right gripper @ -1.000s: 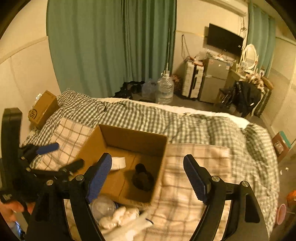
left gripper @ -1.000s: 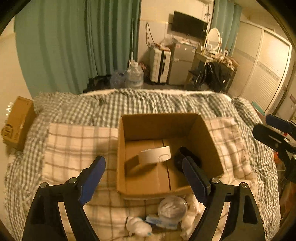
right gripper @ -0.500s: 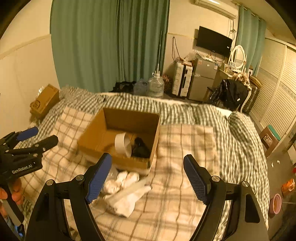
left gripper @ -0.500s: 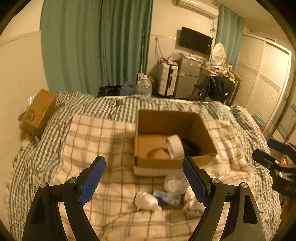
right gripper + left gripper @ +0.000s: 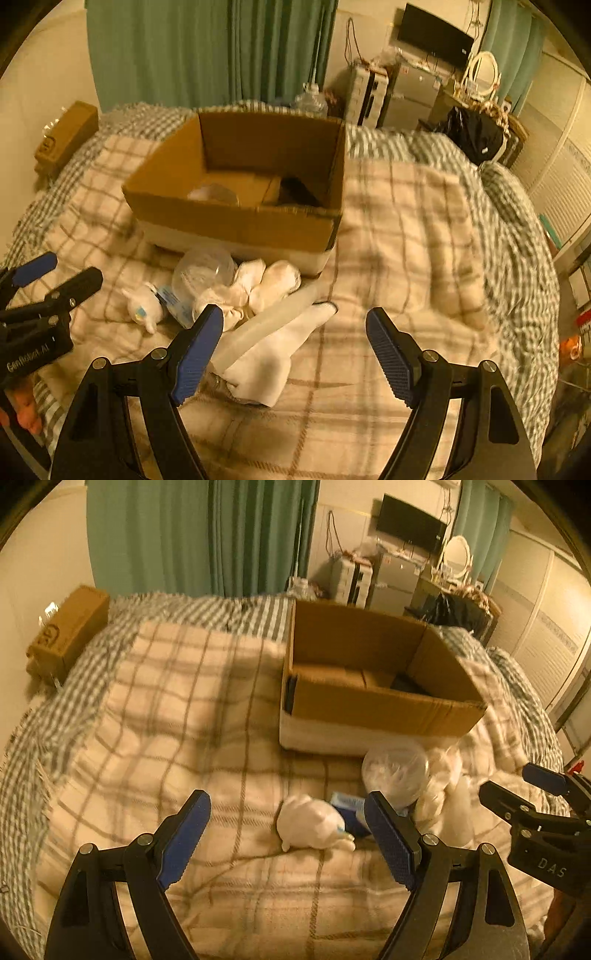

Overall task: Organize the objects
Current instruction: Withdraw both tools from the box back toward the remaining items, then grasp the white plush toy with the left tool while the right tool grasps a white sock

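Observation:
An open cardboard box stands on the plaid blanket; a dark item and a pale roll lie inside. In front of it lies a pile: a small white plush, a blue-and-white packet, a clear round container, white balled socks and a long white sock. My left gripper is open and empty, just above the plush. My right gripper is open and empty over the long sock.
A brown carton sits at the bed's left edge by the wall. Green curtains hang behind the bed. Cabinets, a TV and a mirror stand at the far right. A grey checked duvet covers the bed's right side.
Both grippers have dropped lower and closer to the pile in front of the box. The box now looms larger and its inside is mostly hidden. Both stay open.

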Demonstrator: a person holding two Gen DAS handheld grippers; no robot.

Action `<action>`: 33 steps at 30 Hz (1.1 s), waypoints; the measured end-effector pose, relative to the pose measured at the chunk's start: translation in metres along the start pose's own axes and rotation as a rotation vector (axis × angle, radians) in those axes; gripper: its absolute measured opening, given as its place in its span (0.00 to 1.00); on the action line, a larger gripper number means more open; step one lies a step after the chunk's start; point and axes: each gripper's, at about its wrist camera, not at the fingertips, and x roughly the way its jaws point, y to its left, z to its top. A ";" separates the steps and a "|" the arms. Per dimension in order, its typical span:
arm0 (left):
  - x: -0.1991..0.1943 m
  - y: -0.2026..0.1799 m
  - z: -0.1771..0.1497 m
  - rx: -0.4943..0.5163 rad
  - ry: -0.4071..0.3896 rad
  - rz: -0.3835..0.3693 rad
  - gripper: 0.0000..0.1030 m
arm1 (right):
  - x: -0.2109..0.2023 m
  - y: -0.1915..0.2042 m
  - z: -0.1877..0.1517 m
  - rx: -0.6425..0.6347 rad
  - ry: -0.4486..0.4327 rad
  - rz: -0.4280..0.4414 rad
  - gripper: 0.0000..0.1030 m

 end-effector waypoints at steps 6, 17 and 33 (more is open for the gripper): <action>0.024 -0.002 -0.008 -0.004 0.070 -0.004 0.85 | 0.032 0.010 0.002 0.012 0.045 0.010 0.74; 0.048 -0.006 -0.016 0.006 0.158 -0.027 0.85 | 0.051 0.012 -0.011 -0.018 0.131 0.098 0.26; 0.079 -0.006 -0.010 -0.023 0.245 -0.114 0.54 | 0.030 -0.030 -0.014 0.031 0.100 0.118 0.10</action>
